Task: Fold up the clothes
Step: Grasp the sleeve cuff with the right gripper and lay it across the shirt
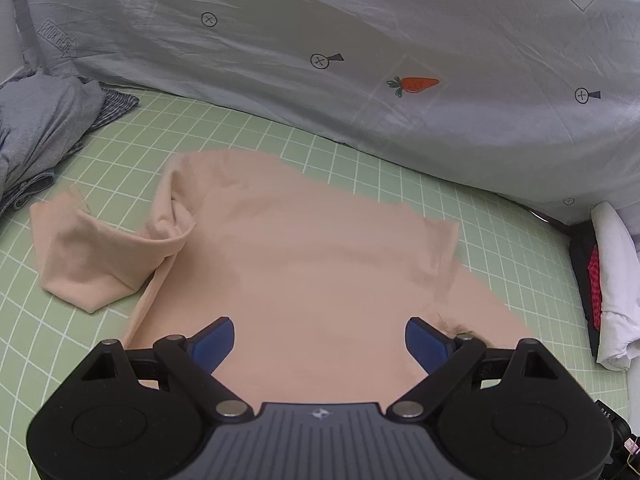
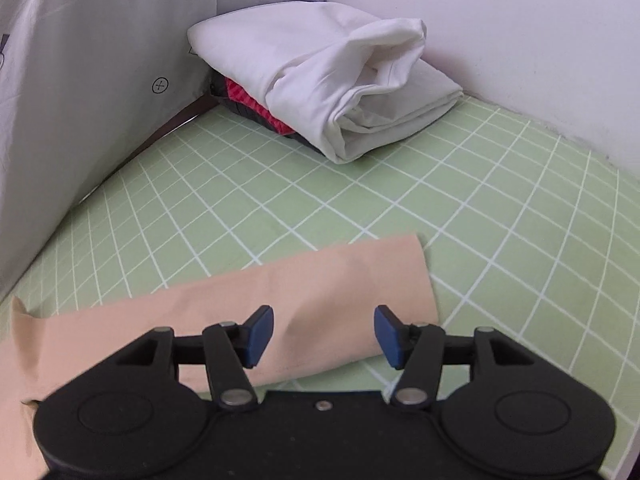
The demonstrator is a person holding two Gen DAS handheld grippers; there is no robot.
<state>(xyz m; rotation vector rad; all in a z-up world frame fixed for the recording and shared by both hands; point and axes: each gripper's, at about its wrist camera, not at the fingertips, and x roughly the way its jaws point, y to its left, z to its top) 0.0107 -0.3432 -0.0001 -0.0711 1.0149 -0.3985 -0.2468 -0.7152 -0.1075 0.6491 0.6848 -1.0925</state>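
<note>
Peach long-sleeve shirt [image 1: 304,264] lay spread flat on the green grid bedsheet [image 1: 360,168], one sleeve [image 1: 100,256] bent back and crumpled, the other sleeve [image 2: 280,288] lying straight. Left claw [image 1: 319,339] hovered over the shirt body, jaws apart, gripping nothing. Right claw [image 2: 324,334] was over the straight sleeve, jaws apart too. Grey duvet [image 1: 360,40] print read "LOOK HERE", plus a carrot [image 1: 414,84].
</note>
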